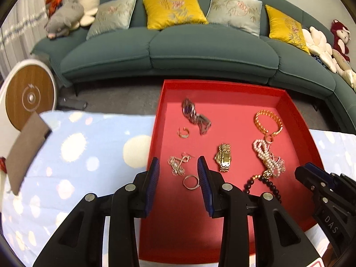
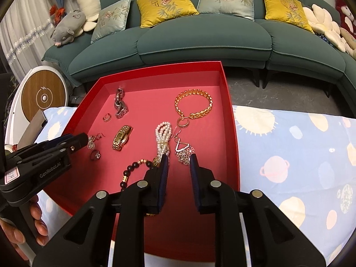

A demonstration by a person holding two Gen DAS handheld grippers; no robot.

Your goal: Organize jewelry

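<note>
Nearest my left lens, the left gripper (image 1: 179,166) stands with its jaws apart and nothing between them, hovering low over the near part of the red tray (image 1: 222,84). Between the blue pads (image 1: 153,178), toward 6 o'clock, lies a thin silver ring (image 1: 190,182); at 12 o'clock from it sits a tangled silver earring (image 1: 178,164). I judge the ring to be the piece in hand.

Procedure for a clean pick:
1. Centre the ring between both pads before descending. It lies close to the right-hand pad, so shift slightly toward 3 o'clock.
2. Lower until the pad tips meet the tray floor; the ring is flat and will slip under a high closure.
3. Close slowly. The earring is just beside the ring at 12 o'clock; keep the tips short of it to avoid snagging.

At 2 o'clock from the ring lies a gold watch (image 1: 223,157), apart from it and of no concern.

My right gripper (image 2: 178,161) is likewise open and empty, poised at the tray's near right. A filigree earring (image 2: 184,152) lies just ahead of its tips at 12 o'clock, and a pearl strand (image 2: 164,138) at 11 o'clock, touching a dark bead bracelet (image 2: 131,171) at 9 o'clock. Hold this side steady while the left works; the strands would tangle readily.

The tray rests on a blue patterned cloth (image 2: 289,144).
</note>
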